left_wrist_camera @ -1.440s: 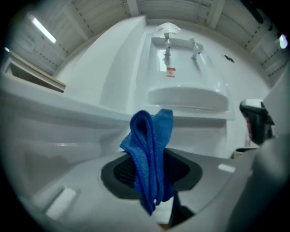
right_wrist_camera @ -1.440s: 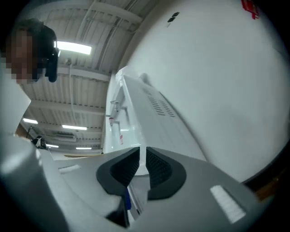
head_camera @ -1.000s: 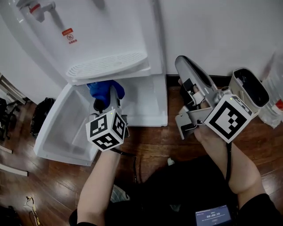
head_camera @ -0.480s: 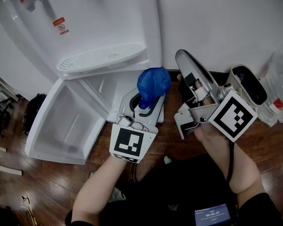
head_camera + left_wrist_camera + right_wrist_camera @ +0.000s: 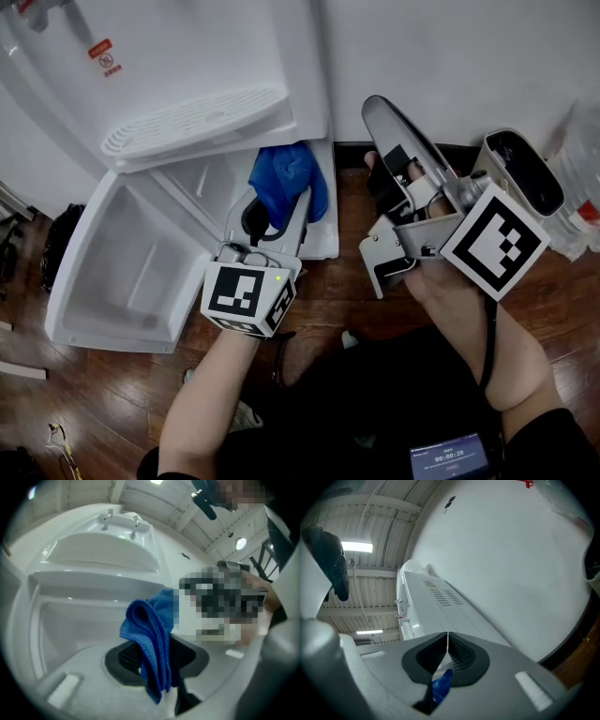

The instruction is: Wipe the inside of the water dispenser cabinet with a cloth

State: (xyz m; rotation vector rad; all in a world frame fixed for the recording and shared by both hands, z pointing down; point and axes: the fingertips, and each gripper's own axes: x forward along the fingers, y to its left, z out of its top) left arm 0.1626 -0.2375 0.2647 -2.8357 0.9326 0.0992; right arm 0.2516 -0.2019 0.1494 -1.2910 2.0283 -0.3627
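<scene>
**A:** Tongs status?

**B:** My left gripper (image 5: 279,208) is pinching the blue cloth (image 5: 287,176). The cloth is folded over and caught between the pads, with its long axis running along the jaws and the loose end bunched past the tips. My right gripper (image 5: 379,111) has just closed the last bit and its pads now meet with nothing clamped. A blue sliver shows low behind the pads in the right gripper view, but I can't tell what it is.

**A:** Where's the cloth relative to the cabinet?

**B:** It's at the mouth on the right side, just under the front edge of the drip tray (image 5: 192,122). The cabinet (image 5: 77,620) cavity opens ahead and to the left of the cloth. The cabinet door (image 5: 117,267) is swung fully open at near left, so it's out of the way.

**A:** Which hand is closer?

**B:** The left, by a lot. The right is well off to the right, angled up at the wall (image 5: 511,564), and plays no part here.

**A:** So what does the next move turn on?

**B:** My read is to push the cloth farther in and to the left. The bunched end should lead so that cloth meets the inner walls, not the pads.
</scene>
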